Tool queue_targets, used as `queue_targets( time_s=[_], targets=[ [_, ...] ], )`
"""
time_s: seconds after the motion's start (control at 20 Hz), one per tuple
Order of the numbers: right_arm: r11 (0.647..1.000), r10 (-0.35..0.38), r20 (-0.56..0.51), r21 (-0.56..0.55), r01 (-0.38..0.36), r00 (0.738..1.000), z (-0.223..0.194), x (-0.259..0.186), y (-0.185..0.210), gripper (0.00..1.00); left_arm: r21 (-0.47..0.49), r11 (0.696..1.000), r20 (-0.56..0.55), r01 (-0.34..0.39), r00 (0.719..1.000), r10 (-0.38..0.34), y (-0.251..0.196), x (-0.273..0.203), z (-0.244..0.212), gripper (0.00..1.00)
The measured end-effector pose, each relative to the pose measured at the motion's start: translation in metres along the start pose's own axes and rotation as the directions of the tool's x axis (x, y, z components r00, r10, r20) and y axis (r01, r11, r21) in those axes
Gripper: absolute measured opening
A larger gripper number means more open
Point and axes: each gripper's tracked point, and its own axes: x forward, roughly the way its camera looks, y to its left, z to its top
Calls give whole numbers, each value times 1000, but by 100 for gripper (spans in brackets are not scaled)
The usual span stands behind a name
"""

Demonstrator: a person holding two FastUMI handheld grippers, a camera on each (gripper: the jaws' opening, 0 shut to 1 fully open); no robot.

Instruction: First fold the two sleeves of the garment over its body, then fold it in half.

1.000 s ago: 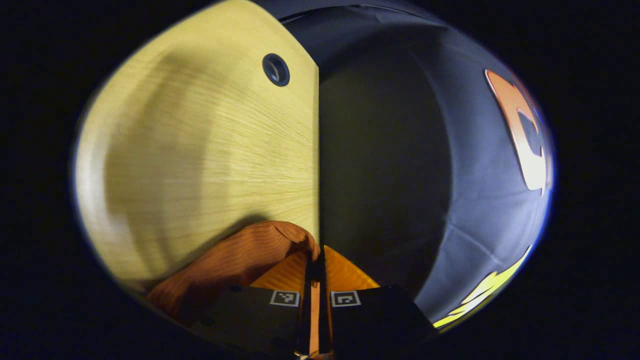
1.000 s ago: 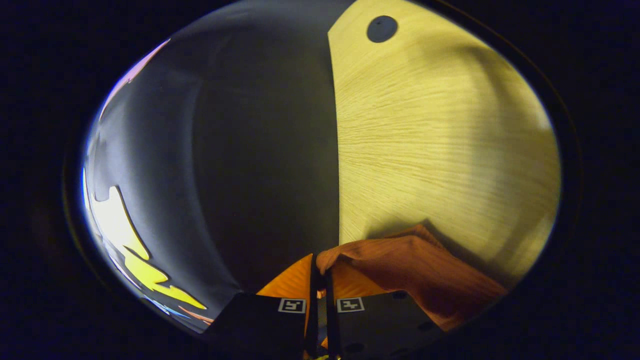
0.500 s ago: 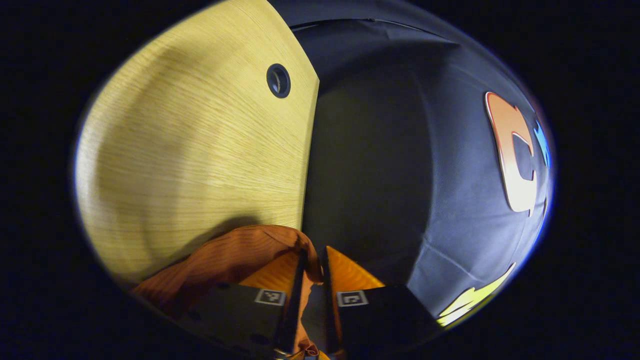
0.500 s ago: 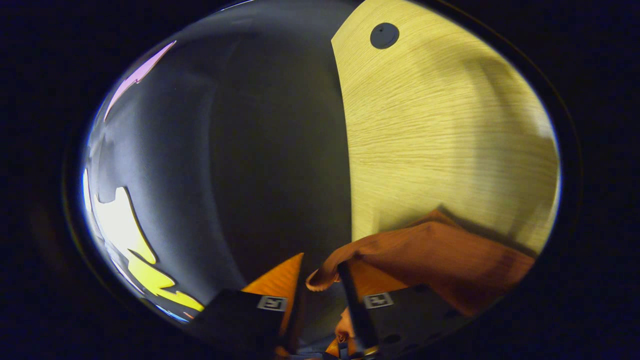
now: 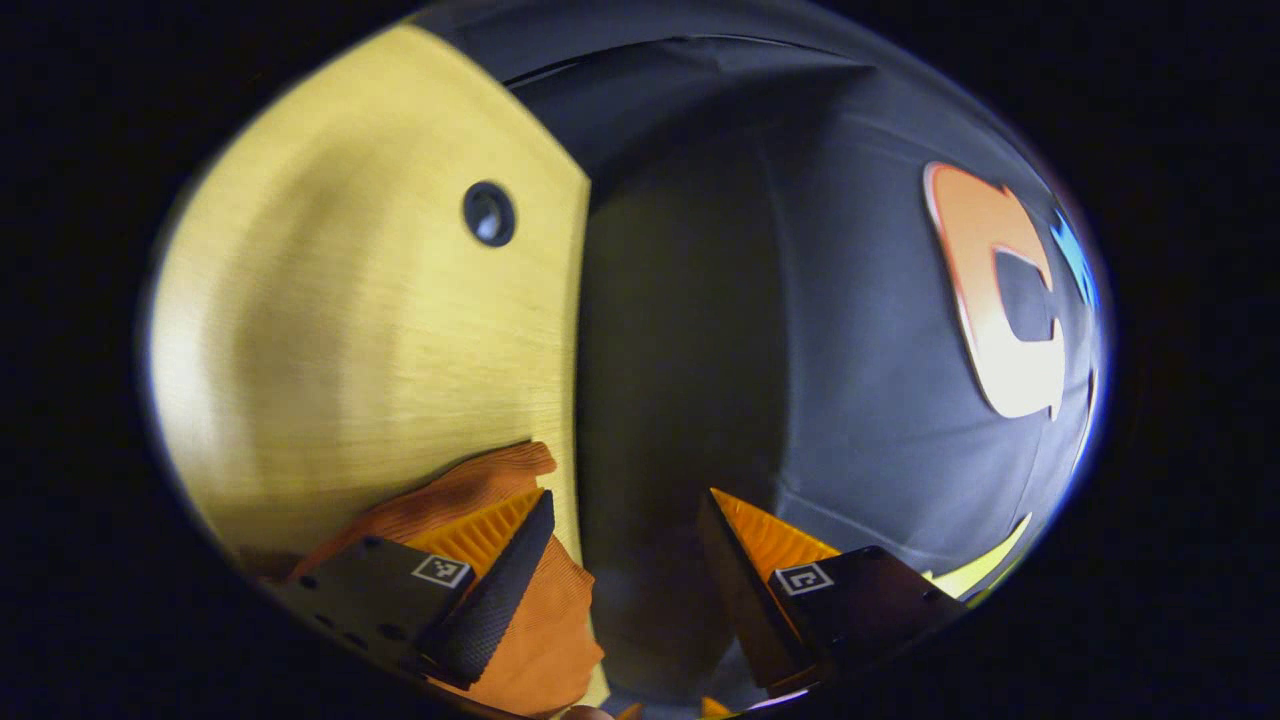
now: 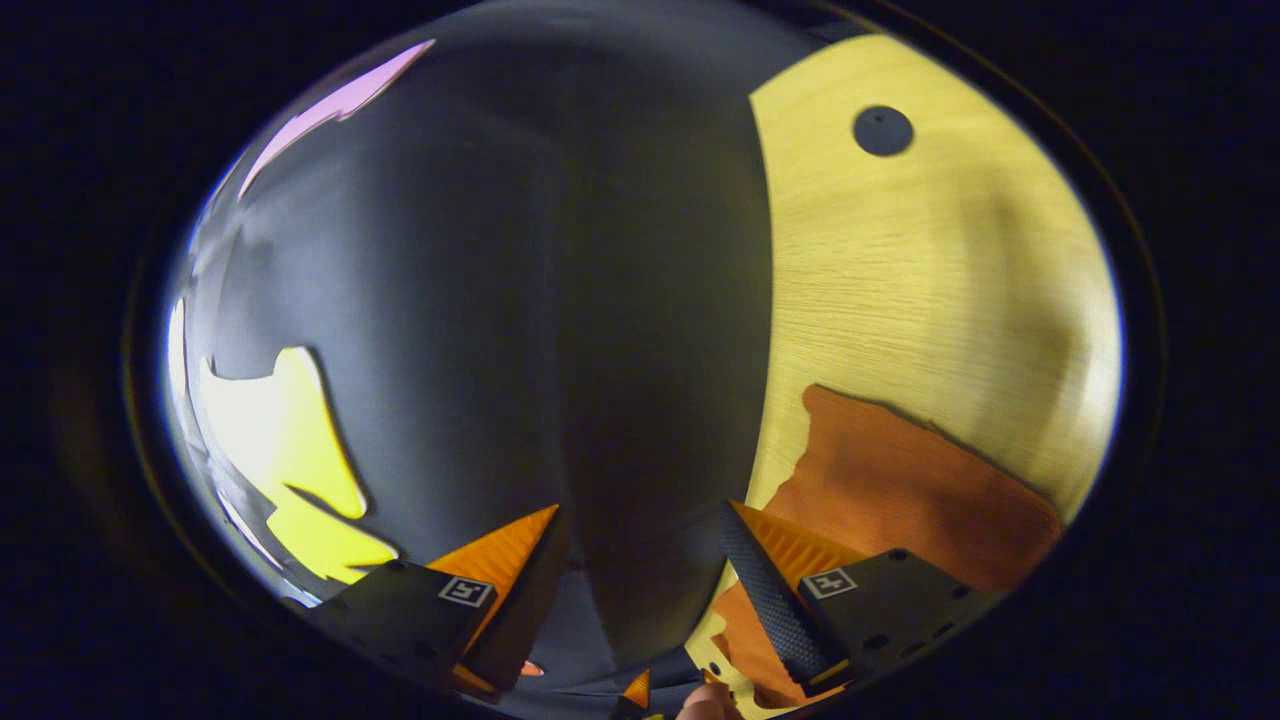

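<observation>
Item: orange ribbed garment (image 5: 470, 490), lying on the pale wood-grain bench (image 5: 380, 330) at its edge, beside the dark drop to the booth wall. In the left gripper view the cloth sits at the lower left, partly under the near finger, with a fold of it running down past the bench edge toward the bottom of the view. Left gripper (image 5: 625, 510): fingers (image 5: 490, 600) spread wide apart, nothing between them; one finger lies over the garment, the other hangs over the dark gap off the bench. A round dark hole (image 5: 489, 213) is set in the bench top, well apart from the garment. In the right gripper view the garment (image 6: 900, 490) lies flat on the bench (image 6: 930, 290) near its edge, its outer border ragged against the wood. Right gripper (image 6: 640, 520): fingers (image 6: 770, 600) likewise spread wide, holding nothing; one finger overlaps the cloth at the bench edge, the other is off the bench. A round dark hole (image 6: 882, 131) shows at the far part of the bench. This view is sharp; the left one is somewhat blurred.
</observation>
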Motion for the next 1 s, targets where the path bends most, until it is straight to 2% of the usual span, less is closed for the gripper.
queue_targets(
  time_s=[0.05, 0.1, 0.15, 0.2, 0.3, 0.4, 0.45, 0.5, 0.55, 0.6, 0.7, 0.75, 0.8, 0.85, 0.9, 0.95, 1.0],
  targets=[
    [994, 10, 22, -105, -8, 1000, 6, -6, 8, 96, 127, 992, 21, 10, 1000, -13, -17, -16, 12, 100],
    [977, 25, 39, -211, -16, 999, 10, -14, 17, 96, 251, 968, 44, 33, 998, -45, -40, -37, 23, 96],
    [938, 15, 54, -346, 5, 998, 12, -23, 19, 96, 356, 933, 60, 55, 995, -82, -69, -58, 30, 96],
    [872, 11, 67, -489, 23, 998, 11, -37, 24, 96, 445, 892, 65, 77, 991, -119, -99, -81, 35, 96],
    [739, 22, 108, -672, 56, 994, 15, -47, 25, 96, 579, 810, 31, 89, 991, -131, -136, -120, 30, 96],
    [623, 52, 149, -778, 85, 987, 19, -52, 24, 96, 706, 707, 36, 49, 994, -105, -154, -152, 25, 97],
    [567, 68, 146, -819, 82, 987, 17, -51, 26, 96, 764, 645, 56, 22, 993, -100, -160, -167, 24, 97],
    [525, 77, 130, -848, 71, 988, 14, -48, 24, 92, 809, 588, 84, -10, 992, -98, -169, -180, 25, 97],
    [484, 81, 94, -874, 43, 992, 9, -49, 23, 96, 837, 547, 95, -20, 989, -110, -177, -194, 23, 97],
    [431, 79, 75, -902, 34, 994, 11, -54, 21, 96, 838, 545, 71, 2, 991, -112, -180, -199, 13, 97],
    [267, 55, 136, -956, 117, 989, 24, -62, 1, 97, 819, 573, 23, 45, 994, -110, -186, -237, -3, 98],
    [172, 68, 166, -973, 152, 984, 30, -66, -2, 96, 823, 566, 26, 47, 992, -121, -187, -252, -6, 100],
    [79, 86, 190, -980, 183, 978, 34, -67, -2, 96, 836, 548, 33, 35, 993, -115, -185, -267, -5, 98],
    [1, 105, 214, -977, 215, 971, 38, -71, -1, 97, 853, 521, 33, 22, 995, -95, -179, -281, -7, 98],
    [-53, 118, 233, -969, 241, 965, 40, -80, 0, 96, 875, 483, 29, 14, 996, -81, -175, -298, -8, 100],
    [-83, 130, 247, -962, 258, 960, 42, -84, 0, 97, 895, 446, 35, 3, 996, -77, -173, -314, -7, 98],
    [-91, 140, 260, -957, 274, 955, 43, -90, -2, 96, 911, 413, 46, -9, 996, -81, -172, -332, -4, 98]
  ],
)
